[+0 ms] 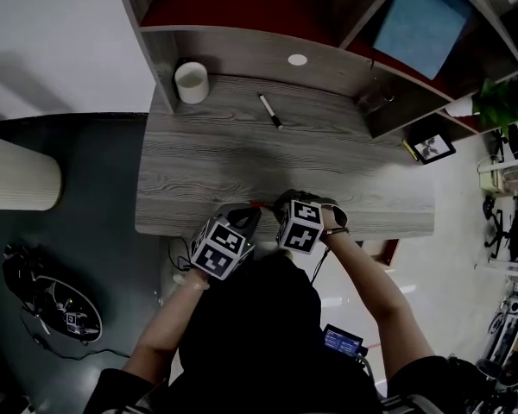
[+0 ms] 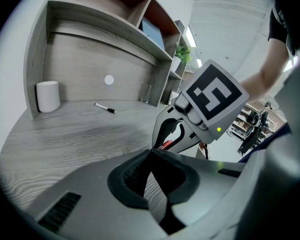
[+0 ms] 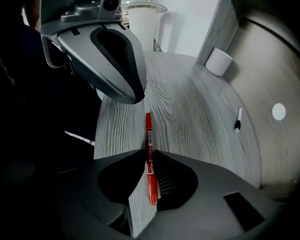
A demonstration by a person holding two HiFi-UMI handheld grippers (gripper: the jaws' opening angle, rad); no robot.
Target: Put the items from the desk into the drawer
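A red pen (image 3: pixel 149 134) lies on the grey wood desk (image 1: pixel 242 162) close to its front edge, and my right gripper (image 3: pixel 146 153) points steeply down with its jaws closed on the pen's middle. From the head view only a red sliver of the pen (image 1: pixel 257 204) shows between the two grippers. My left gripper (image 2: pixel 150 152) hovers just left of it, its tips meeting with nothing between them. A black-and-white marker (image 1: pixel 269 110) lies far back on the desk. No drawer is in view.
A white cup (image 1: pixel 191 82) stands at the desk's back left corner under the shelf unit. A clear glass (image 2: pixel 146 92) stands at the back right. A framed photo (image 1: pixel 432 147) and a plant (image 1: pixel 501 102) sit right of the desk.
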